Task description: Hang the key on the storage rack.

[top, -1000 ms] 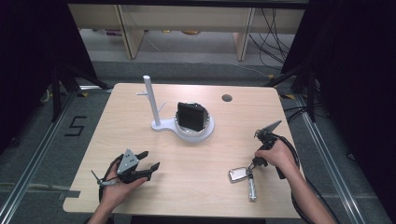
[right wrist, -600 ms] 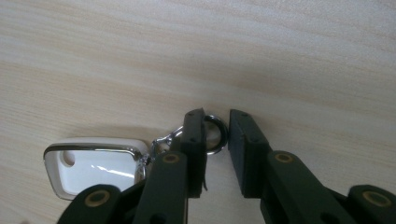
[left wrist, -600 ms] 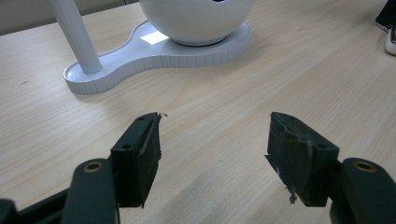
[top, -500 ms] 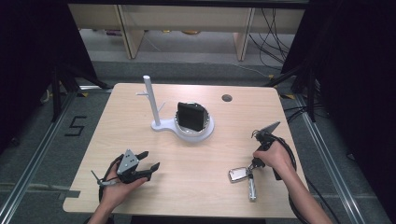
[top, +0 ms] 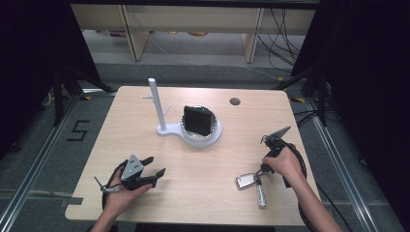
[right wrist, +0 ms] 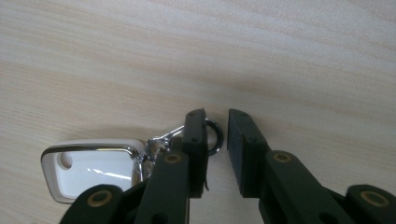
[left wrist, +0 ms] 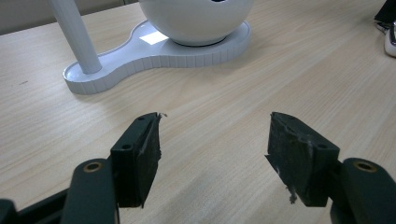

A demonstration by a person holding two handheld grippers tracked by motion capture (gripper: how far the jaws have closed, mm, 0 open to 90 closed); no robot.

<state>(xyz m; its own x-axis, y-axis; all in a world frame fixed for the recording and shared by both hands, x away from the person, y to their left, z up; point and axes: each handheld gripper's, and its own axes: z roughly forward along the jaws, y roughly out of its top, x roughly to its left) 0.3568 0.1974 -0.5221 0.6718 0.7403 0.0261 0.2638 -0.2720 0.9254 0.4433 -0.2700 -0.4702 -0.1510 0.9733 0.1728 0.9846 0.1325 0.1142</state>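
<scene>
The job in hand looks like picking up the key bunch (top: 251,183), perhaps to hang it on the white stand (top: 164,126); that is a guess from the layout. It is barely begun: the bunch lies flat on the bench (top: 203,159), nothing lifted.

The right gripper (right wrist: 216,126) is down at the bunch with its jaws a narrow gap apart, not yet closed. The dark metal ring (right wrist: 214,136) sits in that gap, partly behind the left-hand jaw, so the pinch seems close. Left of the jaws lies the fob (right wrist: 91,165), a rounded rectangle of glossy white plastic with a shiny chrome edge, joined to the ring by a small bright clip. In the high view a slim metal cylinder (top: 260,195) trails from the same bunch.

The left gripper (left wrist: 215,140) rests idle, its jaws wide apart and empty over pale wood grain; their black pads look worn and frayed. Well ahead of them stands the white stand, smooth plastic with a ribbed base rim, a round post and a bowl.
</scene>
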